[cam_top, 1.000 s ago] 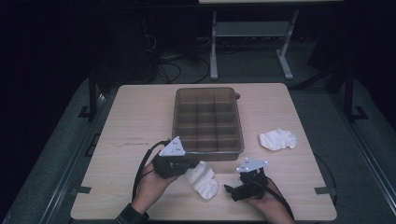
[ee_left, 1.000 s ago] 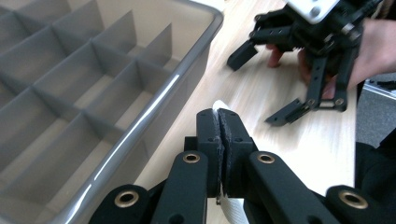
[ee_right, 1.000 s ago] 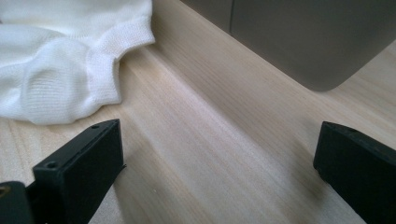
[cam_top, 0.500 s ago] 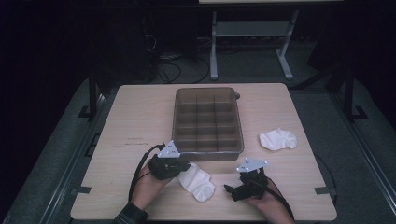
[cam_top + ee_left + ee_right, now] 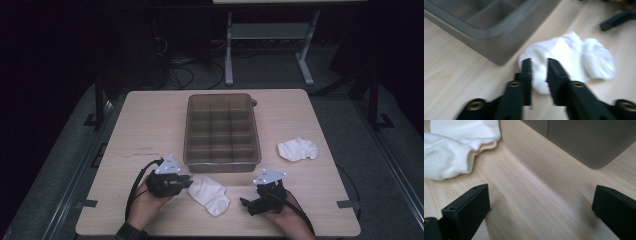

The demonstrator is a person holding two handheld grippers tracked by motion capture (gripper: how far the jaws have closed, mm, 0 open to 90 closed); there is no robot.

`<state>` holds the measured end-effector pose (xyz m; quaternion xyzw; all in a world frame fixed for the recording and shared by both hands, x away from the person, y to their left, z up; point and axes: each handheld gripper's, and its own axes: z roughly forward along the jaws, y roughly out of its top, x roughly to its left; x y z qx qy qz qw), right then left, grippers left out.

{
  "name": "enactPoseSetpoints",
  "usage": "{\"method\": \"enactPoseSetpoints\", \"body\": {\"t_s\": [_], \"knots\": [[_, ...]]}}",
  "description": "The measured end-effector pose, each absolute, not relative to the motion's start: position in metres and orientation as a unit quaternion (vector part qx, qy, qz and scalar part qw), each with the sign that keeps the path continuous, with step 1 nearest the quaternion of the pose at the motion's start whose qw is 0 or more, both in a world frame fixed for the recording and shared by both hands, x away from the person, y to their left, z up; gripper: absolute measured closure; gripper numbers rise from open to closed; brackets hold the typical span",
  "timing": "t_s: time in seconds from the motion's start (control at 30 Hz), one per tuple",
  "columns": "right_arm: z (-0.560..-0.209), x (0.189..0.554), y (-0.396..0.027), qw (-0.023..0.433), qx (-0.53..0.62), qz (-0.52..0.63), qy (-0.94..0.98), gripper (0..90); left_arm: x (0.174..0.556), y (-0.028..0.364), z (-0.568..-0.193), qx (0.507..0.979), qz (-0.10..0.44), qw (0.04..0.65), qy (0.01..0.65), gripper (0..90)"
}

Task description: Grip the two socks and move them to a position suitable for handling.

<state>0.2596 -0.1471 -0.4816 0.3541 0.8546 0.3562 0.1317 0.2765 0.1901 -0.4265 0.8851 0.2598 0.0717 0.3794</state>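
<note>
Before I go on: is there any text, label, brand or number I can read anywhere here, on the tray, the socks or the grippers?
None can be read.
Divided tray: no label or marking shows.
Near sock and far sock: plain white, no print.
Grey plates on the left gripper and right gripper: small dark specks, too small to tell whether they are writing.
Table: faint scuffs, not text.

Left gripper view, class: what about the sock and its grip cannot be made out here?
- Left gripper: motion blur hides whether its just-closing jaws press the sock.
- Sock's near edge: covered by the jaws.
- High view: the left gripper hides the contact; the tray compartments look dim.
</note>
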Motion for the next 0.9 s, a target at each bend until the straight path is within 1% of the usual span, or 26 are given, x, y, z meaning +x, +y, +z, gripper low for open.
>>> {"method": "enactPoseSetpoints", "body": {"t_s": [0.07,0.1,0.57,0.9], "knots": [[-0.482,0.260,-0.147,0.133,0.352,0.357,0.855,1.1,0.273,0.189,-0.427,0.887,0.056,0.380,0.255,89.3],[-0.482,0.260,-0.147,0.133,0.352,0.357,0.855,1.1,0.272,0.188,-0.428,0.888,0.051,0.380,0.253,89.9],[-0.482,0.260,-0.147,0.132,0.354,0.357,0.854,1.2,0.251,0.152,-0.451,0.914,-0.011,0.351,0.204,90.0],[-0.482,0.260,-0.147,0.132,0.353,0.357,0.854,1.1,0.246,0.128,-0.457,0.919,-0.029,0.350,0.179,90.0]]}}
